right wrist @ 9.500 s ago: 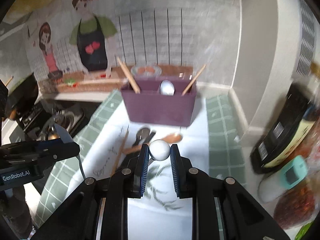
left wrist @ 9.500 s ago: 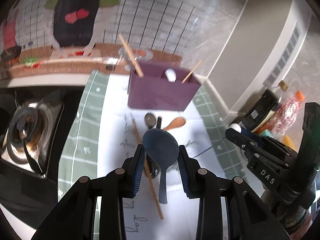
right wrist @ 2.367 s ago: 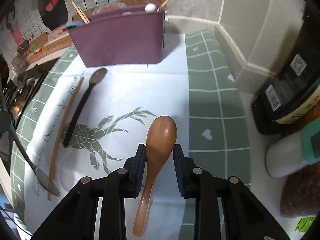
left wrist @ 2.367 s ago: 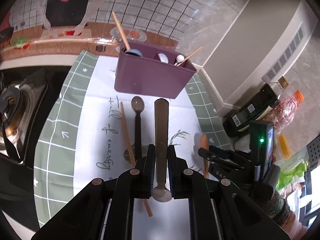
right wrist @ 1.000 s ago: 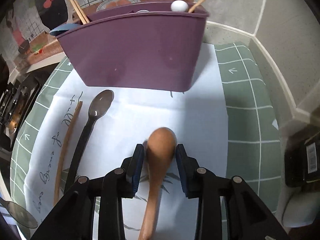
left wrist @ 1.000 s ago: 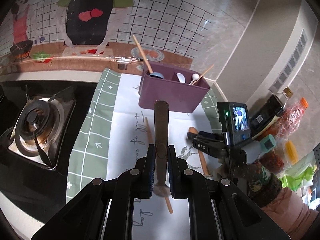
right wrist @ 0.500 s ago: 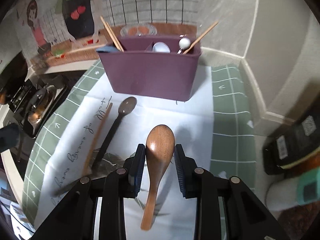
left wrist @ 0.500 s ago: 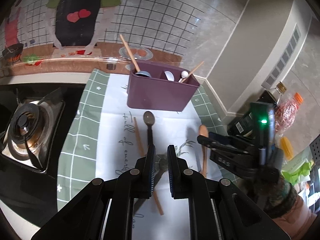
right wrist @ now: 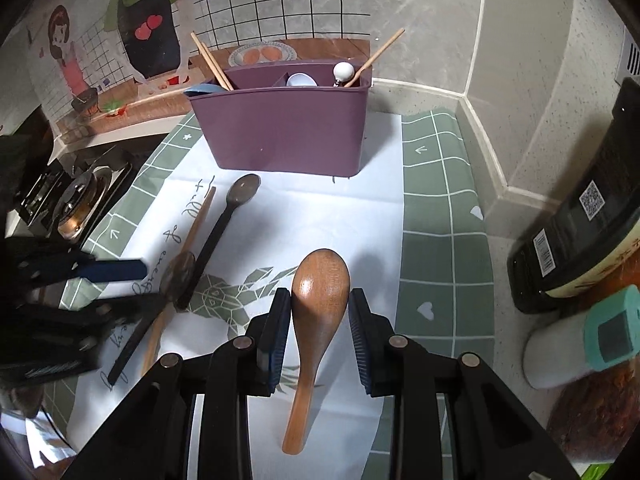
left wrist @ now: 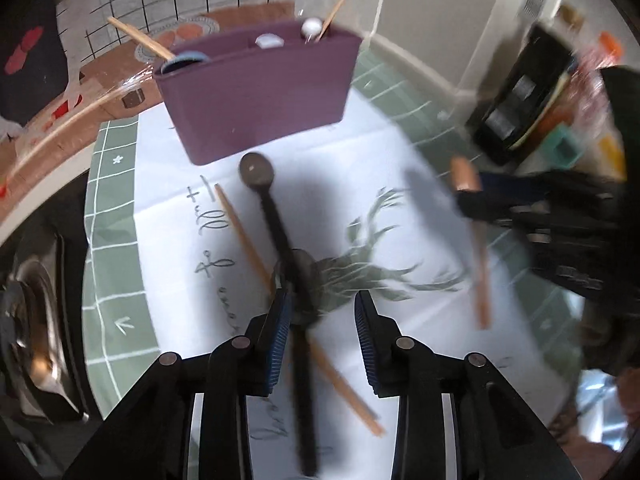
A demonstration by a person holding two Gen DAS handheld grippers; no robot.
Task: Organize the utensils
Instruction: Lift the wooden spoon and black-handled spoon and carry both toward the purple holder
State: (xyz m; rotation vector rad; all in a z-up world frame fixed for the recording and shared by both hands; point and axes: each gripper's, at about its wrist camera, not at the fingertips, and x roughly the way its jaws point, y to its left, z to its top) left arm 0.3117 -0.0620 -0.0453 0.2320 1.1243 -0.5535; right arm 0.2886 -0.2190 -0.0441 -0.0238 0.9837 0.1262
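Note:
My right gripper (right wrist: 318,320) is shut on the bowl end of a brown wooden spoon (right wrist: 320,280), held above the white mat; the left wrist view shows the same spoon (left wrist: 464,176) at the right. My left gripper (left wrist: 322,320) hangs low over the mat with its jaws opening. A grey spoon (left wrist: 304,268) lies blurred between them, close to the left pad, and no pad presses on it. It crosses a black spoon (left wrist: 272,208) and a wooden chopstick (left wrist: 244,228). The purple caddy (right wrist: 284,132) stands behind with chopsticks and spoons in it.
A gas stove (right wrist: 76,200) lies off the mat's left edge. A dark bottle (right wrist: 580,232) and a white and teal thermometer (right wrist: 580,344) stand at the right by the wall corner. The green checked mat (right wrist: 440,220) runs under the white sheet.
My left gripper has dropped toward the mat and its jaws have parted, letting go of the grey spoon, which now lies across the chopstick. My right gripper has lifted the wooden spoon.

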